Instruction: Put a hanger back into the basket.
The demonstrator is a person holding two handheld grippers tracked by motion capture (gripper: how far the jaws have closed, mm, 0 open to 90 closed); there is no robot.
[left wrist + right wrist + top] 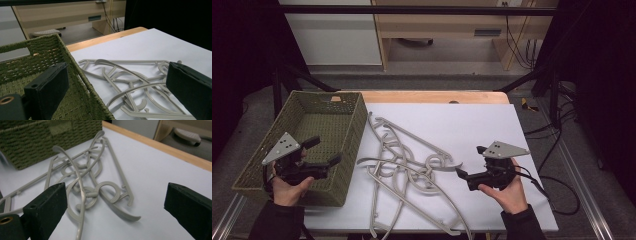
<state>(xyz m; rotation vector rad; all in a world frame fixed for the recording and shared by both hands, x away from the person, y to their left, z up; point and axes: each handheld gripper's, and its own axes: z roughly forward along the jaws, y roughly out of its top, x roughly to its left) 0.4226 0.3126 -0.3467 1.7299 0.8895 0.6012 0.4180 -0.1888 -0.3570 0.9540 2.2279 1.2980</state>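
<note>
A tangle of grey hangers (412, 170) lies on the white worktop (482, 120) beside the green basket (307, 145). Left gripper (323, 151) and right gripper (469, 162) hover, fingers spread, holding nothing.

This looks like a lab recording rig. Black metal framing (412, 9) stands around the white-covered worktop (482, 125), and loose cables (557, 145) trail beside it. Beyond the worktop stands plain wooden office furniture (442, 25).
</note>
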